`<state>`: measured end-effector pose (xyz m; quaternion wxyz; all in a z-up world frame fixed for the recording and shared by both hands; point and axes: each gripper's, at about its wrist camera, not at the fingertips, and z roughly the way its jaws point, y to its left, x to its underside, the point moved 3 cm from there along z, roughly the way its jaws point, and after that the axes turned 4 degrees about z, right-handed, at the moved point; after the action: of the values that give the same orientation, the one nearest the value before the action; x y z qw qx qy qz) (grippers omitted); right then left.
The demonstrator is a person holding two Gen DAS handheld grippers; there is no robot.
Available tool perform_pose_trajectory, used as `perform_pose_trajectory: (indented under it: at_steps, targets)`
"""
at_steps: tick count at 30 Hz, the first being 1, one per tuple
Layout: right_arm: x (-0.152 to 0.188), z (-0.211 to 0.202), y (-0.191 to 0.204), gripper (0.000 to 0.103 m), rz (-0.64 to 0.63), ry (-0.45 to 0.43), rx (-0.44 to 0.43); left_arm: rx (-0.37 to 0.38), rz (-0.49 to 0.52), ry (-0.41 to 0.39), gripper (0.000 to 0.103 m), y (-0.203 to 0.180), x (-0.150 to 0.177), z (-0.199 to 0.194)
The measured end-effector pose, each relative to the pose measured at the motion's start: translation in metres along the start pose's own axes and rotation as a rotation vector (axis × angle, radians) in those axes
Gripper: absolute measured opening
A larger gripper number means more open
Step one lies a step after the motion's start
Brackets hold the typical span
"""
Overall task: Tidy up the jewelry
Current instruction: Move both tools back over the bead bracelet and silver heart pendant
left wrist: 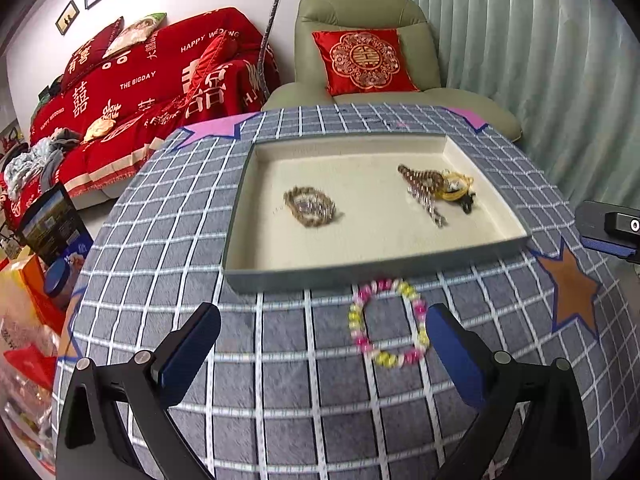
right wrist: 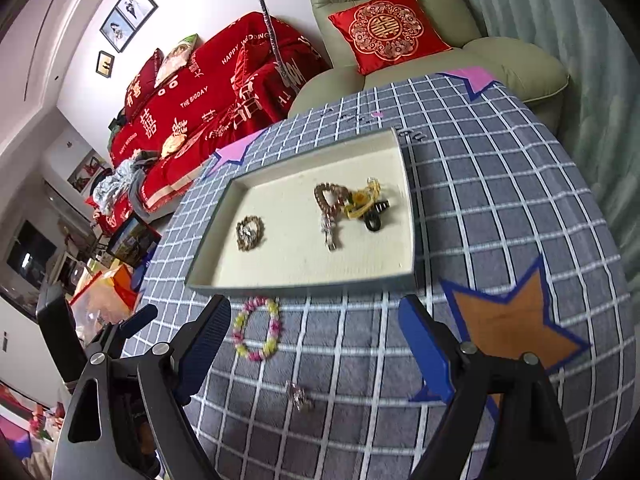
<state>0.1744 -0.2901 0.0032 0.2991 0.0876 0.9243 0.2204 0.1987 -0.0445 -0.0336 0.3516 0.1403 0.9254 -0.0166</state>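
Note:
A shallow cream-lined tray point(left wrist: 496, 196) point(right wrist: 224, 204) sits on the checked tablecloth. Inside lie a brown beaded bracelet point(left wrist: 310, 210) point(right wrist: 250, 233) on the left and a tangle of brown, silver, yellow and black pieces point(left wrist: 438, 190) point(right wrist: 352, 204) on the right. A pink and yellow bead bracelet point(left wrist: 388, 322) point(right wrist: 258, 334) lies on the cloth just in front of the tray. A small silver piece point(right wrist: 299, 396) lies nearer on the cloth. My left gripper point(left wrist: 322, 336) is open, the bead bracelet beside its right finger. My right gripper point(right wrist: 314, 332) is open above the cloth, holding nothing.
An orange star patch point(left wrist: 568, 288) point(right wrist: 508, 328) marks the cloth at the right, pink ones at the far corners. Behind the table stand a green armchair point(left wrist: 360, 12) with a red cushion and a sofa point(left wrist: 140, 88) under a red cover. Boxes and bags point(left wrist: 48, 240) crowd the floor left.

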Motion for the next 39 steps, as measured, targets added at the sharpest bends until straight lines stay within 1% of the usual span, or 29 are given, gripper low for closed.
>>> perform_pose_trajectory:
  at_steps: [2,8,14,17,25,30,35,38,39]
  targets:
    - [0.006,0.000,-0.001,0.088,-0.005,0.009,0.008,0.020,0.002,0.015,0.103,-0.002,0.007,0.001]
    - [0.035,0.001,-0.002,0.088,-0.034,0.046,0.040,0.030,-0.017,0.052,0.103,-0.004,0.026,0.006]
    - [0.066,0.008,0.007,0.088,-0.106,0.083,0.091,0.013,-0.067,0.083,0.103,0.004,0.041,0.014]
    - [0.079,0.016,0.011,0.088,-0.152,0.102,0.133,0.006,-0.090,0.092,0.103,0.008,0.045,0.019]
    - [0.098,0.030,0.022,0.088,-0.222,0.124,0.170,0.002,-0.103,0.102,0.103,0.010,0.034,0.033]
    - [0.103,0.033,0.025,0.088,-0.240,0.119,0.178,0.032,-0.088,0.104,0.103,0.001,0.025,0.040]
    - [0.105,0.037,0.029,0.088,-0.252,0.118,0.181,0.039,-0.095,0.116,0.103,-0.003,0.020,0.047]
    - [0.105,0.039,0.033,0.085,-0.267,0.107,0.187,0.036,-0.090,0.115,0.103,-0.006,0.017,0.048]
    - [0.104,0.041,0.034,0.083,-0.271,0.105,0.186,0.035,-0.084,0.113,0.103,-0.007,0.017,0.049]
